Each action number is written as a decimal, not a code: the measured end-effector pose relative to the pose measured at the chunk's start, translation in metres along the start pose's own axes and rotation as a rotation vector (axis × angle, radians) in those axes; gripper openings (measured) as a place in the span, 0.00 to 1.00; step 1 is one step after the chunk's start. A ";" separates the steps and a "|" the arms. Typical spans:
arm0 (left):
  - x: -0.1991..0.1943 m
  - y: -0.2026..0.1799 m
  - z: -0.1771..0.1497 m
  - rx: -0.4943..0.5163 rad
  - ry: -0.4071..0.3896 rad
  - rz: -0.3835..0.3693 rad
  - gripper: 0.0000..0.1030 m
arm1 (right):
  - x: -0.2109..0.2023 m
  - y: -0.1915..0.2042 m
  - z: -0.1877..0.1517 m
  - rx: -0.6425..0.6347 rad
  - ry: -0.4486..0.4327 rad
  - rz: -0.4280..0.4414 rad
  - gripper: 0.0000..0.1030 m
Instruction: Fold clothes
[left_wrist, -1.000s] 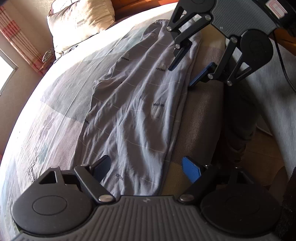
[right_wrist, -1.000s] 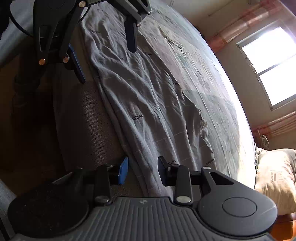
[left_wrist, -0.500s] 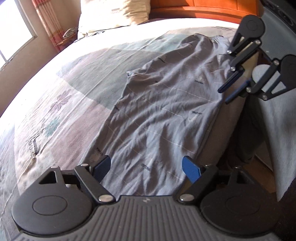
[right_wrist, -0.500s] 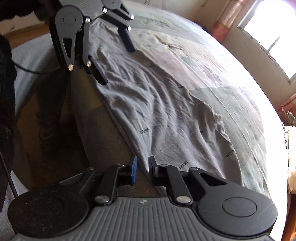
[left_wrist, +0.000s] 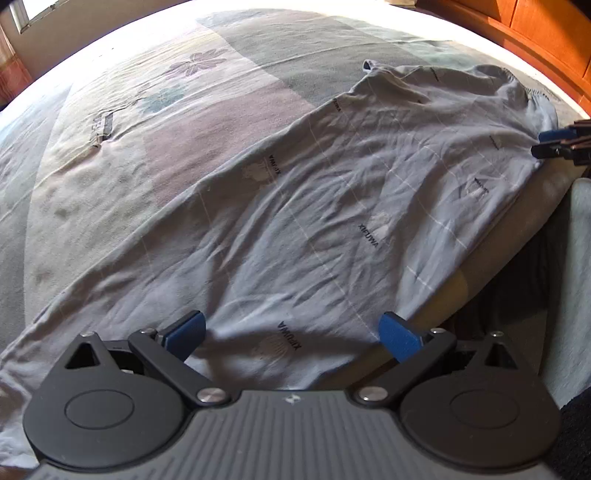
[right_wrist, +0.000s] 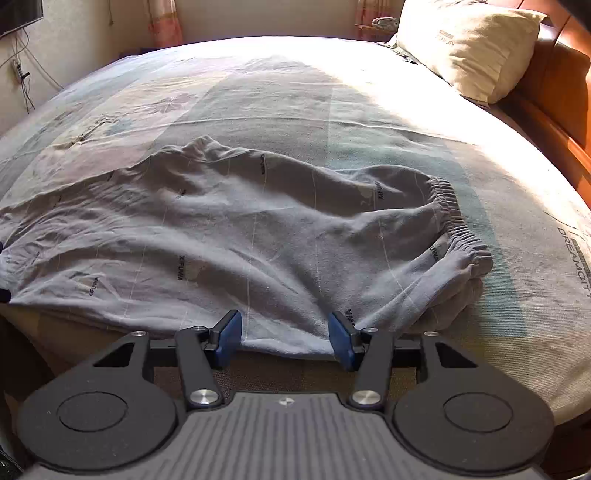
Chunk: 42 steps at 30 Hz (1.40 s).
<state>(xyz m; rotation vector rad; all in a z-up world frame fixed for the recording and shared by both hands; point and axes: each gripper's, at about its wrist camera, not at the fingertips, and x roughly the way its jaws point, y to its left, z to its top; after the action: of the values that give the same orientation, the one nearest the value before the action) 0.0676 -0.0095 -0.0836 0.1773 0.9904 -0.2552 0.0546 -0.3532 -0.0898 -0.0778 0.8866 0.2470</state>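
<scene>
Grey trousers (left_wrist: 314, 192) with thin white lines and dark printed words lie lengthwise along the near edge of the bed. Their elastic waistband (right_wrist: 458, 229) is bunched at the right in the right wrist view. My left gripper (left_wrist: 291, 336) is open, low over the leg end, its blue pads (left_wrist: 184, 332) on either side of the cloth. My right gripper (right_wrist: 284, 338) is open at the trousers' near edge by the waist, with the hem between its pads. In the left wrist view the right gripper (left_wrist: 550, 146) shows at the far right, at the cloth's edge.
The patterned bed sheet (right_wrist: 258, 92) spreads beyond the trousers. A cream pillow (right_wrist: 472, 48) leans on the wooden headboard (right_wrist: 557, 85) at the far right. The mattress side (left_wrist: 491, 266) drops to a dark floor on the near side.
Both grippers have swung to face across the bed. The right gripper's jaws, nearly shut half a second ago, are now wider apart. The left gripper has stayed open.
</scene>
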 end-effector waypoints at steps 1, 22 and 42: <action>-0.002 0.002 0.004 -0.004 -0.011 0.002 0.97 | 0.000 0.004 0.007 0.006 -0.025 0.013 0.59; -0.041 0.130 -0.047 -0.212 -0.016 0.077 0.97 | 0.047 0.070 0.023 0.104 -0.074 0.108 0.89; -0.085 0.204 -0.055 -0.211 -0.073 0.099 0.99 | 0.040 0.087 0.034 0.149 -0.039 0.070 0.94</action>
<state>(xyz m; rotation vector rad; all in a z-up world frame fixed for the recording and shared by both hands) 0.0385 0.2107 -0.0353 0.0248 0.9265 -0.0650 0.0836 -0.2560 -0.0966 0.0961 0.8670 0.2465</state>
